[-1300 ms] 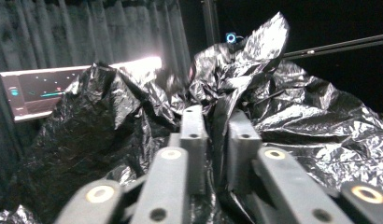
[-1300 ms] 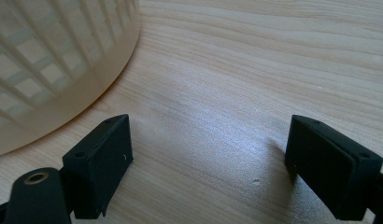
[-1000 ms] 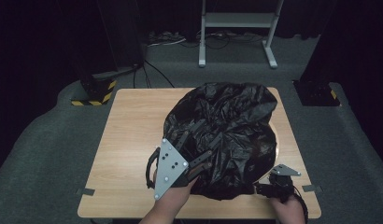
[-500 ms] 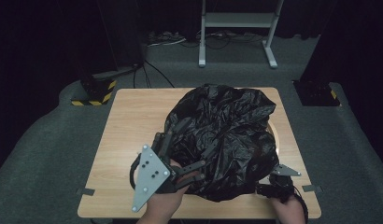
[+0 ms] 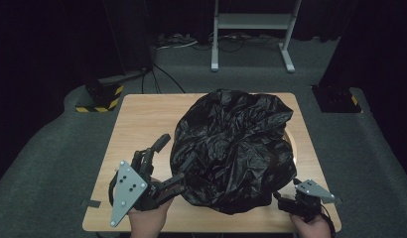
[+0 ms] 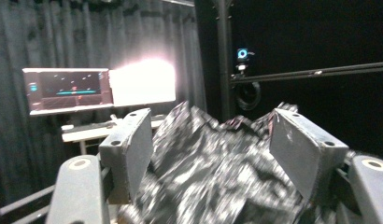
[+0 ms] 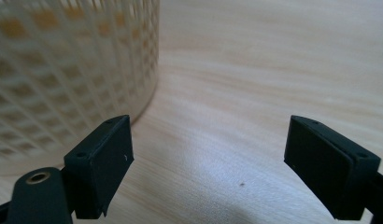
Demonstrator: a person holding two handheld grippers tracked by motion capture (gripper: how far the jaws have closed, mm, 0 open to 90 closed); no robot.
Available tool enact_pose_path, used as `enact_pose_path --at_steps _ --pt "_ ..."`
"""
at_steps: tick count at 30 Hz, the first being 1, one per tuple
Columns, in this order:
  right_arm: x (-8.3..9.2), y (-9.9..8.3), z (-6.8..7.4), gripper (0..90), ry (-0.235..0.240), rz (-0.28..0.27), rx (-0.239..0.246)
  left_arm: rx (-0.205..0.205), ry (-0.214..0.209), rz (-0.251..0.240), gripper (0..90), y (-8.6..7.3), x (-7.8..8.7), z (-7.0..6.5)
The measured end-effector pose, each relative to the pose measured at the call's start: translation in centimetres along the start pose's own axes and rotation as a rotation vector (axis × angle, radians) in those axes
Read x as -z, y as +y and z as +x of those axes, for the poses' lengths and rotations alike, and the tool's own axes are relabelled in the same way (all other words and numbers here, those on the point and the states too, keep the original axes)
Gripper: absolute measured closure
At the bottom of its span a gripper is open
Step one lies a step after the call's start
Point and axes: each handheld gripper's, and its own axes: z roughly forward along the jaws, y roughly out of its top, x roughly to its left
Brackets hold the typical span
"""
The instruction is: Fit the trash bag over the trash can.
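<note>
A crumpled black plastic bag (image 5: 236,148) covers a cream lattice basket (image 7: 63,60) on the wooden table (image 5: 142,124). A sliver of the basket's rim (image 5: 292,148) shows at the bag's right. My left gripper (image 5: 177,149) sits at the bag's front left edge. Its jaws have just been opening and stand apart. In the left gripper view the bag (image 6: 213,168) lies between and beyond the jaws of the left gripper (image 6: 210,119), and the pads do not press it. My right gripper (image 5: 278,197) rests low at the bag's front right corner. The right gripper (image 7: 210,135) is open over bare wood, beside the basket.
Behind the table, on the grey floor, stand a white frame's legs (image 5: 251,29), a black-and-yellow striped block (image 5: 100,101), a black box (image 5: 336,99) and cables (image 5: 176,42). A lit monitor (image 6: 68,88) shows in the left gripper view.
My left gripper has drawn back to the left from the bag's front edge, and its jaws have spread. The bag's front has slumped a little. The right gripper has barely shifted.
</note>
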Motion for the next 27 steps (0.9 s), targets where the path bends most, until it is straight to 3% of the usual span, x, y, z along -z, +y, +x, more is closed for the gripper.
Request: enact_pose_path --at_steps 3,4,6,8,9,10,12,13,14,15,18,19,20,22,24,27 --pt "1.3 0.3 0.2 15.0 0.001 -0.035 -0.007 0.018 0.013 0.004 29.7 -0.4 0.6 0.6" --pt "3.2 1.0 0.4 15.0 -0.007 -0.103 -0.001 0.028 0.024 0.011 29.7 -0.8 1.1 0.9" --pt "3.9 1.3 0.4 15.0 -0.009 -0.127 -0.004 0.028 0.026 0.020 29.7 -1.1 1.3 1.1" --pt "6.7 2.6 0.6 15.1 -0.020 -0.225 -0.002 0.040 0.035 0.027 29.5 -1.7 1.8 1.3" --pt "6.7 2.6 0.6 15.1 -0.020 -0.225 -0.002 0.040 0.035 0.027 29.5 -1.7 1.8 1.3" --pt "8.7 3.7 0.6 15.0 -0.031 -0.291 -0.003 0.046 0.038 0.038 29.5 -2.0 2.0 1.4" --pt "9.4 4.0 0.6 15.0 -0.037 -0.314 -0.005 0.055 0.043 0.039 29.5 -2.1 2.0 1.5" --pt "11.3 5.1 0.5 15.1 -0.042 -0.389 -0.015 0.053 0.042 0.048 29.5 -2.4 1.9 1.5" --pt "11.3 5.1 0.5 15.1 -0.042 -0.389 -0.015 0.053 0.042 0.048 29.6 -2.4 1.9 1.5" --pt "12.9 6.3 0.5 17.0 -0.038 -0.453 -0.027 0.051 0.046 0.065 29.8 -2.8 1.7 1.5" --pt "14.0 7.5 0.9 20.4 -0.020 -0.504 -0.027 0.048 0.046 0.073 30.0 -3.2 1.5 1.4" --pt "14.9 9.2 1.7 25.0 0.008 -0.557 -0.003 0.051 0.042 0.078 30.1 -3.4 1.4 1.4" --pt "14.9 9.2 1.7 25.0 0.008 -0.557 -0.003 0.051 0.042 0.078 30.2 -3.4 1.4 1.4" --pt "14.8 11.0 2.9 32.6 0.054 -0.573 0.026 0.050 0.040 0.083 30.3 -3.6 1.2 1.2" --pt "14.6 11.2 3.2 34.7 0.063 -0.566 0.030 0.049 0.040 0.086 30.7 -3.7 1.2 1.2" --pt "13.0 11.4 3.8 41.9 0.092 -0.521 0.030 0.052 0.039 0.092 30.8 -3.8 1.2 1.2"
